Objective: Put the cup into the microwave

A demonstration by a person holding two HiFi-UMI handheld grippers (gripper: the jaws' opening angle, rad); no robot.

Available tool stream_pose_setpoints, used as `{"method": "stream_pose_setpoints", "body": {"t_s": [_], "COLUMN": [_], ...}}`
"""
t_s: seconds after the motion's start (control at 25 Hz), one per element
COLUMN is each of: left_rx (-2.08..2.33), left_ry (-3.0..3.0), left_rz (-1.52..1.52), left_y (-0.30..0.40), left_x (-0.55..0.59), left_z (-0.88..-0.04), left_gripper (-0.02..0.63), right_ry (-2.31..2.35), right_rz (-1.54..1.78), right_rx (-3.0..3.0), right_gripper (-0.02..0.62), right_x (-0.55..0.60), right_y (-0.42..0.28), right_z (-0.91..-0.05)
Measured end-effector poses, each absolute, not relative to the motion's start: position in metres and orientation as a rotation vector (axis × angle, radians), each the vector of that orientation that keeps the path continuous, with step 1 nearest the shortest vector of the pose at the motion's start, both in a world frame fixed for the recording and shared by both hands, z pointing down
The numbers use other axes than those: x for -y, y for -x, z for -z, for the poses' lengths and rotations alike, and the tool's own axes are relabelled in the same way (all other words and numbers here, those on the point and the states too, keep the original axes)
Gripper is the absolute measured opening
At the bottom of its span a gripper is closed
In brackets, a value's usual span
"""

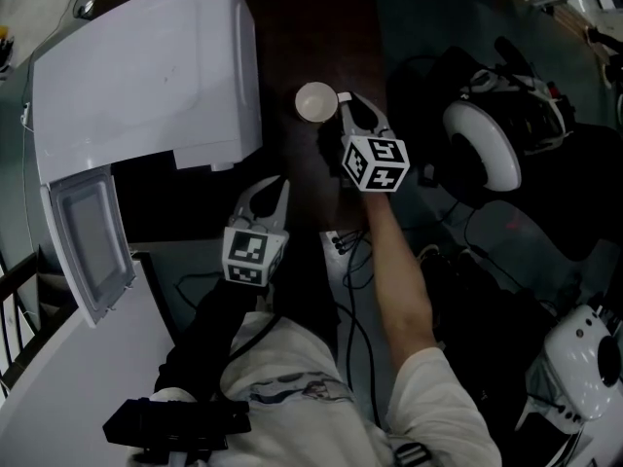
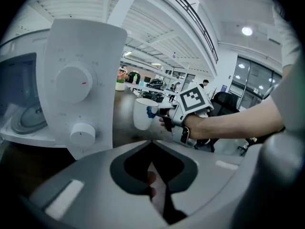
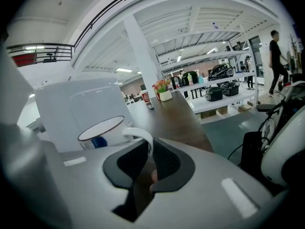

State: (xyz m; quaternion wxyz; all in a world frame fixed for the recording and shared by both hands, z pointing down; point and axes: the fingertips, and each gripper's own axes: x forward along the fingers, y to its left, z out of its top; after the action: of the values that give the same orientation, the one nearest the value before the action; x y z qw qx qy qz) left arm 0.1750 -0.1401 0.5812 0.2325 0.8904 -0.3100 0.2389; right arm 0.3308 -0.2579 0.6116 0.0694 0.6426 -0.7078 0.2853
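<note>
Fingers (image 3: 167,162) of the right gripper (image 1: 343,103) pinch the handle of the white ceramic cup (image 1: 313,102) just beside the boxy white microwave (image 1: 146,76), those of the left gripper (image 1: 269,193) closed and empty in front of it; so slim a hold could let the cup swivel and clip the microwave's frame.

No words or numbers can be read anywhere. The dials (image 2: 73,82) on the microwave (image 1: 146,76) carry tiny marks — too small to read. The two marker cubes (image 1: 376,162) show only black-and-white squares — no letters.
</note>
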Motion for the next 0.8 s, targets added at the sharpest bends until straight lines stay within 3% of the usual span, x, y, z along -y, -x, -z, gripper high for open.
{"method": "stream_pose_setpoints", "body": {"t_s": [0.8], "left_rx": [0.939], "left_ry": [-2.575], "left_rz": [-0.422], "left_y": [-0.087], "left_x": [0.098], "left_z": [-0.505], "left_gripper": [0.0], "right_ry": [-1.998], "right_rz": [-0.812], "right_rx": [2.111], "right_gripper": [0.035], "right_x": [0.137], "right_y": [-0.232], "right_z": [-0.522]}}
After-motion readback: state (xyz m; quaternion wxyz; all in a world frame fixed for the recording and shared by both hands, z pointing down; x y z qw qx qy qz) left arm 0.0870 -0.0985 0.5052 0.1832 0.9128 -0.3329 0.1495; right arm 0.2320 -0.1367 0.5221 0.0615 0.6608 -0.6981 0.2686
